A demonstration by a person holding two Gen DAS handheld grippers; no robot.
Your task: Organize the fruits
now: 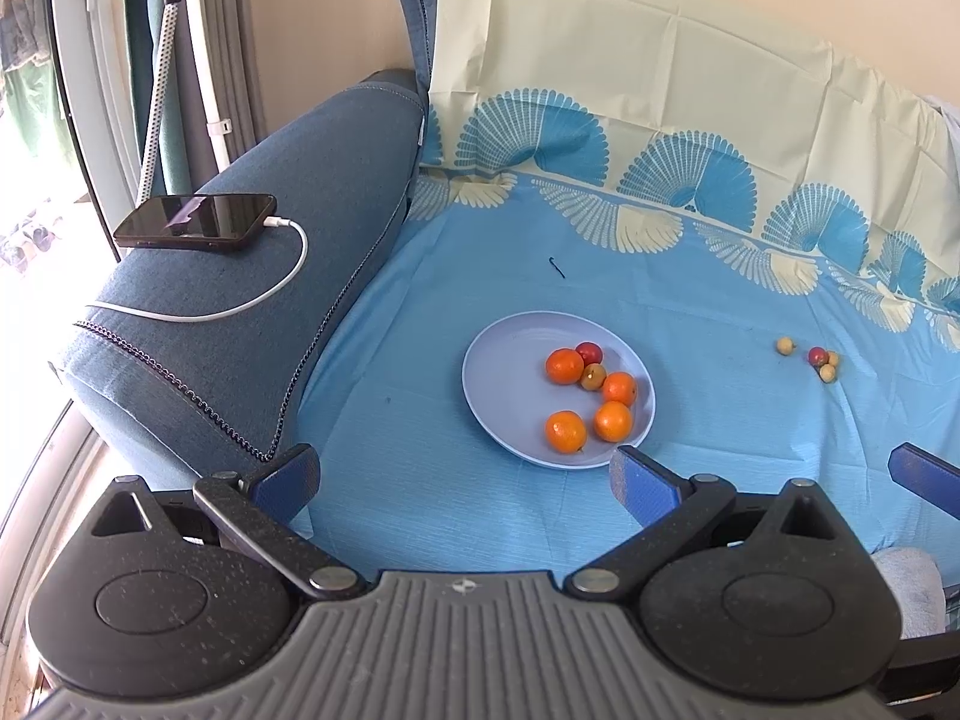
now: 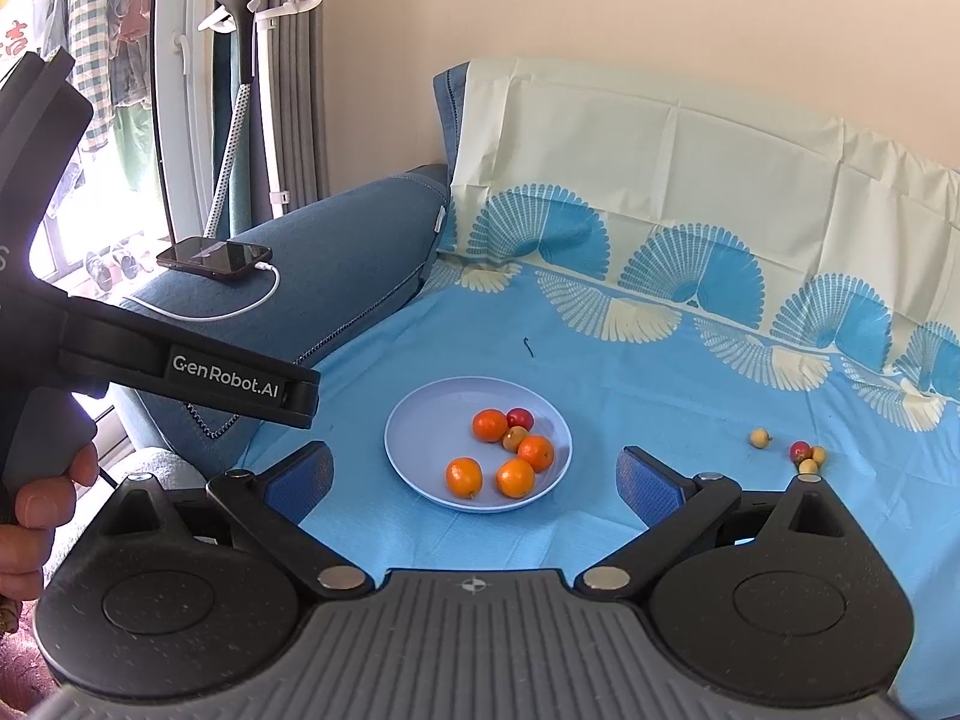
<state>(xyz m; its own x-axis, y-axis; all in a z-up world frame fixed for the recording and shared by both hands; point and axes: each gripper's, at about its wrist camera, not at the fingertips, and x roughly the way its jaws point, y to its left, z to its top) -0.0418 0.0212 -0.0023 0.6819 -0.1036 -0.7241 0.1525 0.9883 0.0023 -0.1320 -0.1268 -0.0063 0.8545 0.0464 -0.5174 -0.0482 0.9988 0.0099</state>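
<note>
The sofa seat, draped in a blue fan-patterned cloth [image 2: 630,360], carries everything: a pale plate [image 2: 420,420] near its middle and, well apart to the right, a loose cluster of small fruits [image 2: 807,456] lying straight on the cloth. On the plate sit four oranges [image 2: 489,425], a red fruit [image 2: 519,417] and a brownish one touching them. Both tools hang short of the plate with nothing held: the right gripper [image 2: 474,468] has its jaws spread wide, and the left gripper [image 1: 465,474] is likewise wide apart and empty. Judging by the task, the stray pieces should join the plate, and the right gripper is the nearer one. The red stray [image 2: 799,450] touches two yellowish ones, so a clean pick would likely start with the lone yellowish fruit [image 2: 759,437] standing just left of them. Such little round things may roll on soft cloth; coming down squarely over one and closing gently seems wisest.
</note>
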